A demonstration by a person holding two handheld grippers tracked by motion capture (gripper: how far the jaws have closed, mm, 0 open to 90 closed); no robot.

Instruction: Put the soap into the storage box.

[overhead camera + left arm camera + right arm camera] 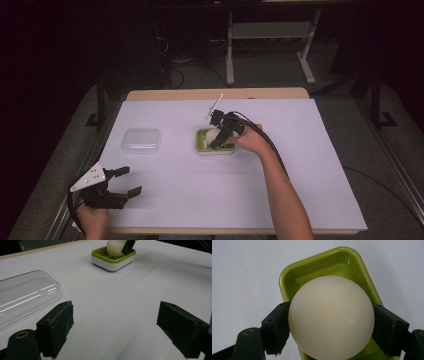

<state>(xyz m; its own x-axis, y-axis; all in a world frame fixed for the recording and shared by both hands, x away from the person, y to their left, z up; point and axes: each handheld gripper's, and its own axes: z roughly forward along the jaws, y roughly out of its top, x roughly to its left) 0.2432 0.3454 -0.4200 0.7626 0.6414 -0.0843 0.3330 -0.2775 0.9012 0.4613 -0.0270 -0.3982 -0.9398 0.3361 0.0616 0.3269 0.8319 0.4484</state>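
**Right tongs clamped on a pale ball over the green dish, left ones idle and wide open**

Tongs first: the right gripper has its two black jaws pressed against either side of a cream-white ball, so it's clearly gripping that. In the right gripper view you can see a pad touching the ball on each side, with the ball sitting right over the green dish. Can't tell from any angle whether the ball is resting on the dish floor or held just above it.

Now biggest to smallest. The table is wooden and nearly all covered by a big white sheet. The person's right forearm comes up from the bottom edge and angles in toward the middle of the sheet, hand wrapped around the gripper body, black cables trailing back along the arm.

The left gripper is down at the near left corner of the sheet, well apart from the dish, jaws spread wide with nothing between them. It's got the grey three-cornered plate on top.

A clear plastic lid lies flat on the sheet to the left of the dish, near it but not touching. The dish itself is green inside with a white outer base, roughly centre of the table.
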